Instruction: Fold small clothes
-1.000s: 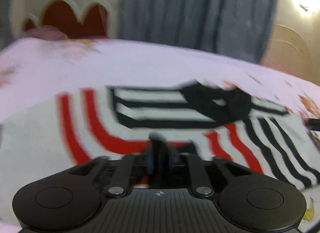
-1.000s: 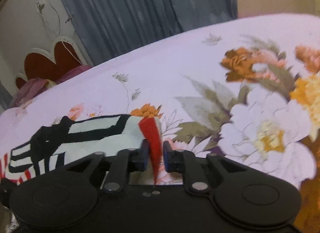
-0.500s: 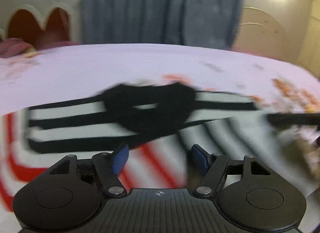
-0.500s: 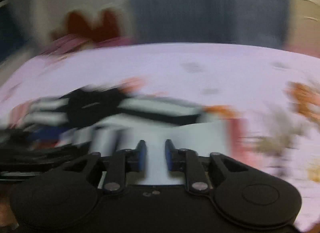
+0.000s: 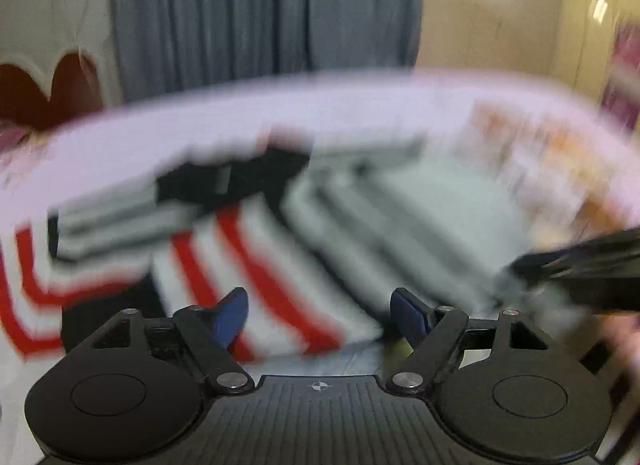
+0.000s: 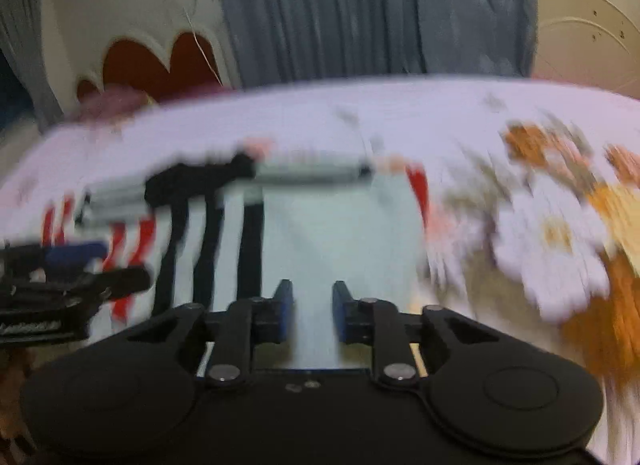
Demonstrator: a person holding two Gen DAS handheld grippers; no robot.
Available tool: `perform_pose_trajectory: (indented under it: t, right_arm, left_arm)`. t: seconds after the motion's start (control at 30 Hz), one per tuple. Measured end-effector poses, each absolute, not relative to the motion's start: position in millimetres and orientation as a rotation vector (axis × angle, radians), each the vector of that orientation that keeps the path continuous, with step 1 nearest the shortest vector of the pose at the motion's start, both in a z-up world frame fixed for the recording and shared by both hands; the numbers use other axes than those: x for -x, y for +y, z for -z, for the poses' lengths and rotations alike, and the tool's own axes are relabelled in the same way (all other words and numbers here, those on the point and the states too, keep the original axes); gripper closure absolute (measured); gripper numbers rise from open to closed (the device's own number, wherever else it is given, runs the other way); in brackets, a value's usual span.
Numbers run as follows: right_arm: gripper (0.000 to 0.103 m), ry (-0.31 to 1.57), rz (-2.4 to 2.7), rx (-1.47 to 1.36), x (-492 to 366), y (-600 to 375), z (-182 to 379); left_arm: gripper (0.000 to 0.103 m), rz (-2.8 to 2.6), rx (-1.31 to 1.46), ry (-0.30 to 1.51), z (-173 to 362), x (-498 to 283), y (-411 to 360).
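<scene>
Jaws of both grippers, left gripper and right gripper, have just been opening, empty over the striped shirt; the next pinch should take a hem edge squarely.

One striped garment, two grippers

Grey-blue curtain; cream wall, floral bedspread
</scene>
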State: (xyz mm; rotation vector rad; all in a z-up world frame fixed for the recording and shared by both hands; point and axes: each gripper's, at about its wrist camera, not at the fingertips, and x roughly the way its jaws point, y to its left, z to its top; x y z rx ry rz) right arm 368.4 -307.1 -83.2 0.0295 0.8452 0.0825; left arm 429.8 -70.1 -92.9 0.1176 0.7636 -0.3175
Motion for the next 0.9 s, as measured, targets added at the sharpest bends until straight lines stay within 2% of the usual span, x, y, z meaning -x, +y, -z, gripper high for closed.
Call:
perform_pose_trajectory:
  t: [0.1,0.2,0.3,0.4,0.47,0.6,0.73,0.83,0.9]
  right_arm:
    - [0.084,0.814,-0.069,-0.037,-354,-311,82]
    - [0.076,0.761,-0.092,-0.050,-350,-307,63]
    - [0.078,0.827,-0.091,0.009,-356,-299,76]
    - [0.079,0.846,-0.099,-0.004,-363,-305,77]
    - [0.076,0.779,-0.102,-0.004,-367,-304,62]
    - [0.073,0.714,-0.159,-0.001,-408,-283,51]
    - [0.077,0.756,-0.180,0.007,-463,-261,70]
    - [0.068,0.787,0.001,0.047,-484,-288,78]
    - [0.068,0.813,0.015,-0.043,-486,-324,81]
  left_arm:
    - [0.021,0.302,-0.043,0.759,88,-428,-45]
    - [0.021,0.297,-0.001,0.728,78,-422,-41]
    - [0.021,0.296,-0.050,0.800,86,-428,-52]
    - [0.021,0.293,-0.057,0.775,81,-432,-56]
    - [0.021,0.291,-0.048,0.711,70,-435,-52]
    - [0.021,0.275,-0.016,0.723,66,-469,-55]
    - [0.022,0.286,-0.038,0.801,76,-503,-74]
    - [0.022,0.238,-0.078,0.800,89,-500,-56]
    - [0.022,0.175,-0.080,0.791,91,-490,-34]
